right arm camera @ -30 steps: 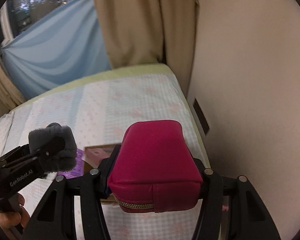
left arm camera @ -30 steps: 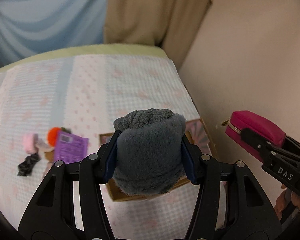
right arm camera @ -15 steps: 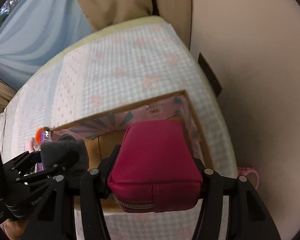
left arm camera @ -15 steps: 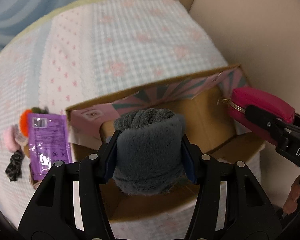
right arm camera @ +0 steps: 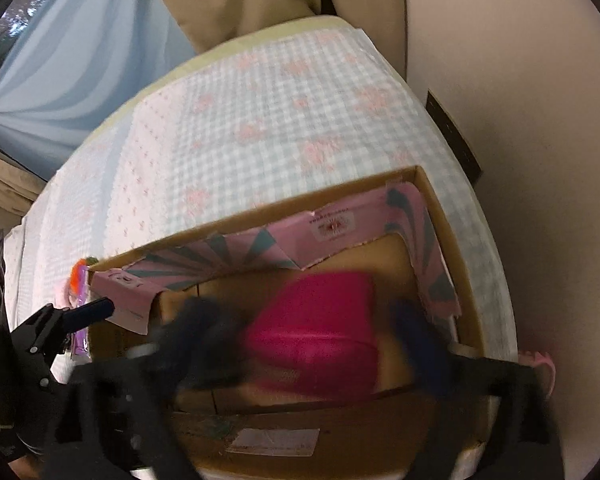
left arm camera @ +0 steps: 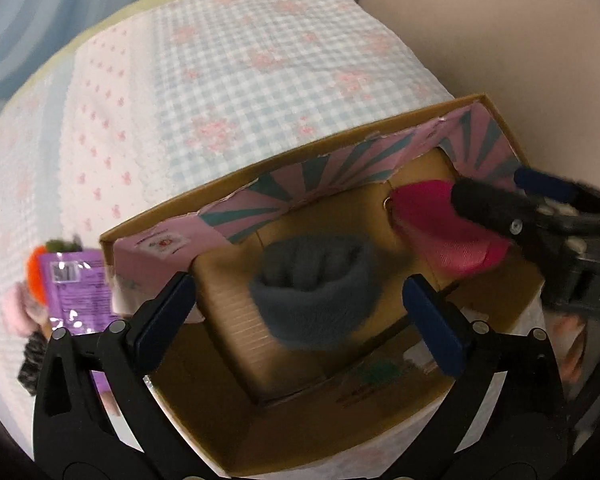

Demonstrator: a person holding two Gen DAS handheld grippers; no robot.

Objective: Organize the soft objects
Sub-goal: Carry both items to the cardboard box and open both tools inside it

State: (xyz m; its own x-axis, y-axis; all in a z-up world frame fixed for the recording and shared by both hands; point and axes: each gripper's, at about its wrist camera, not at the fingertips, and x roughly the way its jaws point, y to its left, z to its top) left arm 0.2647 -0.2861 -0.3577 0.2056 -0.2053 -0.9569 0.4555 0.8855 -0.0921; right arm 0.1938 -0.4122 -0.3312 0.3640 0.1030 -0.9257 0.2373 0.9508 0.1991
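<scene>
Both grippers stand spread wide over the cardboard box point(left arm camera: 380, 452), where a second ago each was clamped on its load above the bed. Left gripper point(left arm camera: 300, 316): its jaws have just been opening, and the grey fuzzy roll point(left arm camera: 312, 292) it pinched before now sits loose between the blue pads point(left arm camera: 164, 316), touching neither, blurred, inside the box just beyond the fingertips. Right gripper point(right arm camera: 300, 340): its jaws have likewise just been opening, and the pink pouch point(right arm camera: 320, 332) lies free between its smeared fingers, in the box's right half. A second ago the box lay far below both tools; now it fills the lower part of each view, and the curtains have nearly slid out of the left view.

Only the left view shows the purple packet point(left arm camera: 80, 292), the orange ball point(left arm camera: 34, 276) and the small pink and black pieces to the tool's left, outside the box on the checked bedspread point(left arm camera: 260, 60); it also shows the pouch to the roll's right, under the right gripper's fingers. Only the right view shows the blue curtain point(right arm camera: 80, 72), a dark plate point(right arm camera: 454, 136) on the wall, and a white label point(right arm camera: 272, 442) on the box's near flap.
</scene>
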